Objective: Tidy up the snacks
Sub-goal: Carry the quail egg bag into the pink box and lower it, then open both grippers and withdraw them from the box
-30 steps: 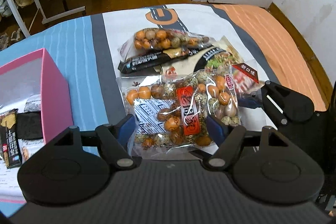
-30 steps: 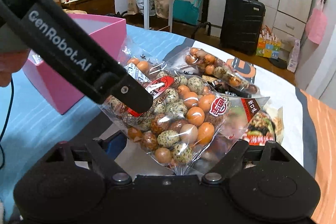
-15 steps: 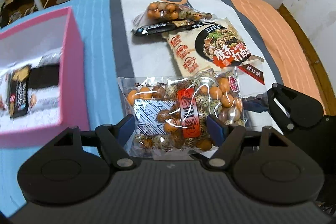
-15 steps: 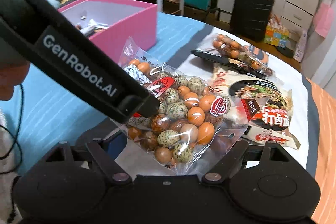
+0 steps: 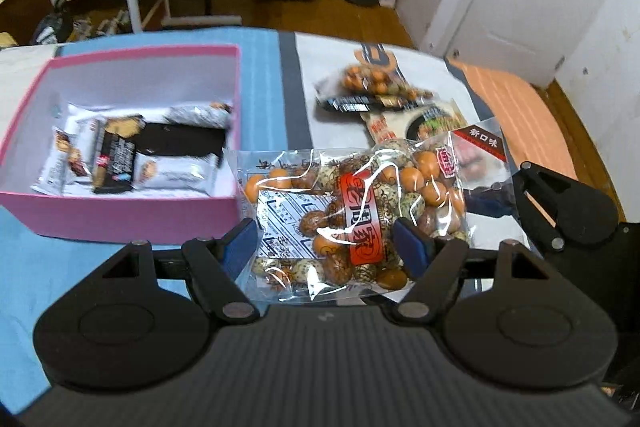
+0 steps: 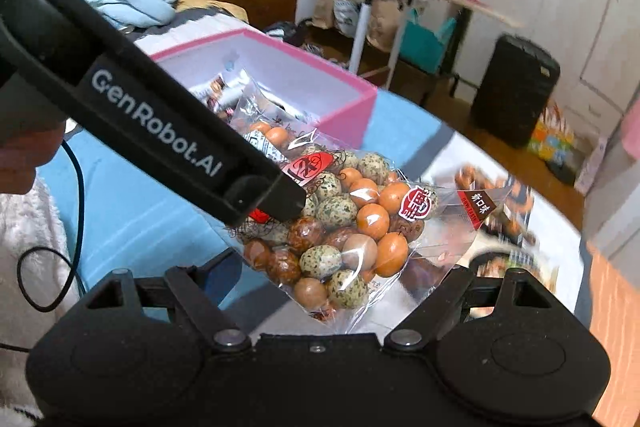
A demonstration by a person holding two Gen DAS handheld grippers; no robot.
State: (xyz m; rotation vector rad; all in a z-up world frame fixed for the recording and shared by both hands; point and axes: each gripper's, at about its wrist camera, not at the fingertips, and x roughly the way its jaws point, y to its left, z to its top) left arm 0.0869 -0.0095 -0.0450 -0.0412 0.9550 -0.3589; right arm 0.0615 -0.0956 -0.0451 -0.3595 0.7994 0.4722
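Beside pink box [image 5: 120, 215] rim: both hand-held grippers clamp nut bag [image 5: 352, 219].

Dim, bluish indoor light, fisheye-bent edges.
Glare streaks the clear snack bag [image 5: 352, 215]; packets behind it smear with motion blur.

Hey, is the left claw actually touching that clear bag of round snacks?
Touching. The left wrist view shows the left claw with both blue pads pressed against the sides of the bag of round snacks, which hangs lifted between them.
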